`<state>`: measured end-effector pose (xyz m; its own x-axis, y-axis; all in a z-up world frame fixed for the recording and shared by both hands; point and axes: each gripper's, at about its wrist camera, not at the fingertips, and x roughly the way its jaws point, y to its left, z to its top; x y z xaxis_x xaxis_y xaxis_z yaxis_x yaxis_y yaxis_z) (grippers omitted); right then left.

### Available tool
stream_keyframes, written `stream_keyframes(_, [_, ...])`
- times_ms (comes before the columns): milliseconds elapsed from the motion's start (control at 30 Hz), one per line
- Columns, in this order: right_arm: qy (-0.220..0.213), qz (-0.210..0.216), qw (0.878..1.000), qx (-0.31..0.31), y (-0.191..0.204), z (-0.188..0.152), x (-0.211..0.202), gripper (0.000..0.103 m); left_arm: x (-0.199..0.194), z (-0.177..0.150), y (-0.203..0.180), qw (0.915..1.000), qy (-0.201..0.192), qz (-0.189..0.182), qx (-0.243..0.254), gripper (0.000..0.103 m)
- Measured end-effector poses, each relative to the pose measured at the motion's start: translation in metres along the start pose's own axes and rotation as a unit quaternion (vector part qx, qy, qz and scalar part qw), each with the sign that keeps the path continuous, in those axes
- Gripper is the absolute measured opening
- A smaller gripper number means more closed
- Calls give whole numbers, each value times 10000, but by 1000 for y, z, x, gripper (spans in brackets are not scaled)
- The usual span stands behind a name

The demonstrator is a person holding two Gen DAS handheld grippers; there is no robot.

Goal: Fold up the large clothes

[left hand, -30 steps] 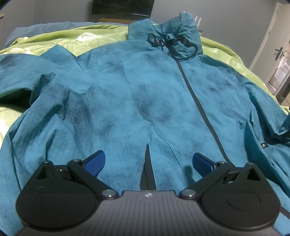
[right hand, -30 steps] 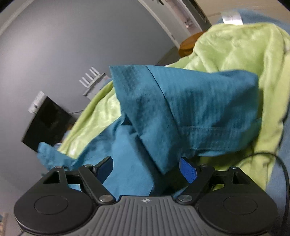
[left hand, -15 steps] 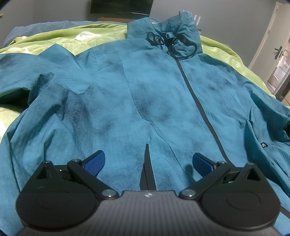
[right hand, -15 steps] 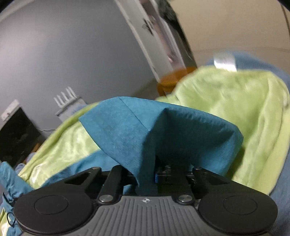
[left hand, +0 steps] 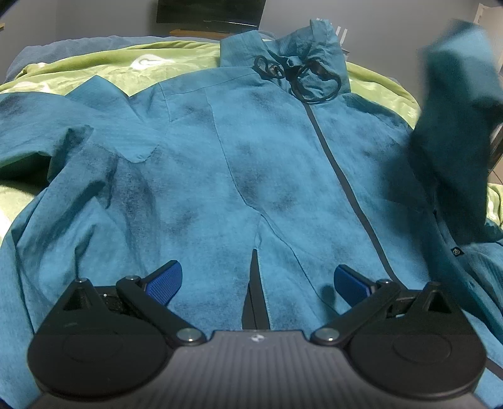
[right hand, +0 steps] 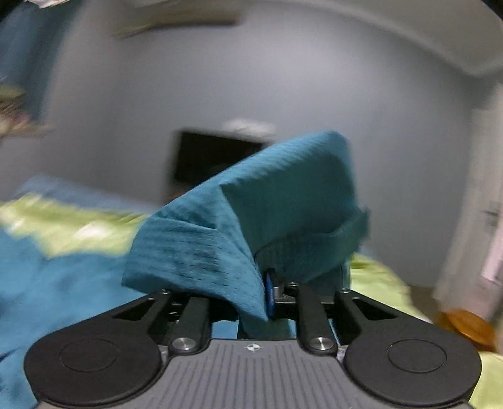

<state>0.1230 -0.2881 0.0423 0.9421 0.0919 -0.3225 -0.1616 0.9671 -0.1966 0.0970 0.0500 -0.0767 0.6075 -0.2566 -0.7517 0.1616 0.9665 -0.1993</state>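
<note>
A large teal zip jacket (left hand: pixel 251 151) lies front-up on a lime green bedspread (left hand: pixel 103 67), hood and black drawcord (left hand: pixel 298 78) at the far end. My left gripper (left hand: pixel 256 280) is open and empty, low over the jacket's hem by a dark slit. My right gripper (right hand: pixel 264 295) is shut on the jacket's right sleeve cuff (right hand: pixel 251 214) and holds it up in the air. That raised sleeve (left hand: pixel 456 119) shows blurred at the right of the left wrist view.
The bed has a blue sheet (left hand: pixel 63 47) under the green cover. A dark TV (left hand: pixel 207 12) hangs on the grey wall beyond the bed. A wooden stool (right hand: pixel 468 327) stands at the bed's right side, near a door.
My right gripper closed on the sleeve cuff and lifted it, swinging round toward the jacket body. The sleeve now rises at the right of the left wrist view. My left gripper stayed put.
</note>
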Motion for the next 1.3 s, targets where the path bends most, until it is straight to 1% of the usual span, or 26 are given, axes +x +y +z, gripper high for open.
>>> stream_keyframes(33, [166, 182, 9996, -117, 15, -4, 5, 33, 0, 0, 0, 10000, -1, -5, -5, 103])
stream_keyframes(100, [497, 379, 9978, -211, 36, -14, 12, 43, 0, 0, -1, 10000, -10, -17, -14, 103])
stream_keyframes(167, [765, 524, 9956, -144, 48, -28, 14, 48, -1, 0, -1, 10000, -25, -27, -19, 103])
stream_keyframes(200, [872, 649, 9940, -75, 53, -37, 11, 58, -1, 0, 0, 10000, -30, -34, -22, 103])
stream_keyframes(233, [917, 860, 9921, 29, 57, -45, 6, 77, -2, 0, 0, 10000, -32, -38, -24, 103])
stream_keyframes(267, [931, 1032, 9903, 66, 62, -49, 2, 83, -2, 0, 0, 10000, -40, -40, -28, 103])
stream_keyframes(300, [887, 1167, 9892, 38, 66, -53, -5, 86, -3, -1, 0, 10000, -66, -46, -42, 103])
stream_keyframes(367, [869, 1215, 9888, 38, 67, -57, -17, 86, -9, 0, 2, 9997, -187, -107, -131, 103])
stream_keyframes(400, [883, 1211, 9885, 186, 63, -61, -23, 86, -15, 0, 3, 9993, -263, -139, -207, 103])
stream_keyframes(467, [912, 1223, 9860, 678, 41, -61, -28, 86, -29, 8, 0, 9986, -438, -99, -285, 103])
stream_keyframes(500, [907, 1202, 9836, 988, 23, -63, -31, 86, -38, 14, -4, 9984, -518, -85, -210, 103])
stream_keyframes(567, [924, 1020, 9778, 1578, -9, -68, -32, 86, -56, 31, -20, 9976, -653, -175, 115, 103])
stream_keyframes(600, [941, 884, 9759, 1758, -22, -65, -29, 84, -63, 40, -29, 9970, -693, -212, 281, 103])
stream_keyframes(667, [990, 475, 9757, 1897, -42, -72, -29, 82, -74, 62, -51, 9952, -696, -225, 644, 103])
stream_keyframes(733, [1031, 164, 9748, 1973, -56, -83, -26, 82, -74, 81, -75, 9932, -618, -173, 968, 103])
stream_keyframes(767, [1050, 67, 9727, 2070, -63, -90, -26, 82, -70, 88, -87, 9919, -603, -121, 1113, 103])
stream_keyframes(833, [1112, 45, 9661, 2330, -74, -101, -22, 82, -55, 97, -108, 9888, -591, 36, 1373, 103])
stream_keyframes(933, [1120, 94, 9591, 2600, -82, -115, -23, 82, -16, 96, -137, 9827, -545, 243, 1751, 101])
stream_keyframes(1000, [1093, 124, 9620, 2499, -81, -120, -23, 82, 10, 89, -151, 9775, -553, 307, 2014, 98])
stream_keyframes(1067, [1063, 193, 9655, 2369, -78, -121, -22, 82, 34, 79, -164, 9695, -671, 495, 2304, 96])
stream_keyframes(1133, [1007, 267, 9684, 2268, -74, -119, -21, 82, 56, 70, -172, 9631, -720, 715, 2491, 86])
stream_keyframes(1167, [997, 299, 9698, 2207, -72, -119, -20, 82, 66, 66, -175, 9626, -668, 758, 2514, 81])
stream_keyframes(1200, [998, 319, 9714, 2132, -70, -119, -20, 81, 74, 64, -178, 9626, -593, 750, 2533, 69])
stream_keyframes(1233, [1000, 329, 9728, 2063, -68, -119, -19, 81, 82, 61, -180, 9619, -507, 754, 2579, 51])
stream_keyframes(1267, [1017, 343, 9736, 2015, -67, -119, -17, 81, 88, 59, -183, 9592, -439, 820, 2671, 38])
stream_keyframes(1300, [1045, 363, 9736, 1998, -67, -120, -15, 81, 92, 56, -185, 9553, -428, 897, 2785, 14])
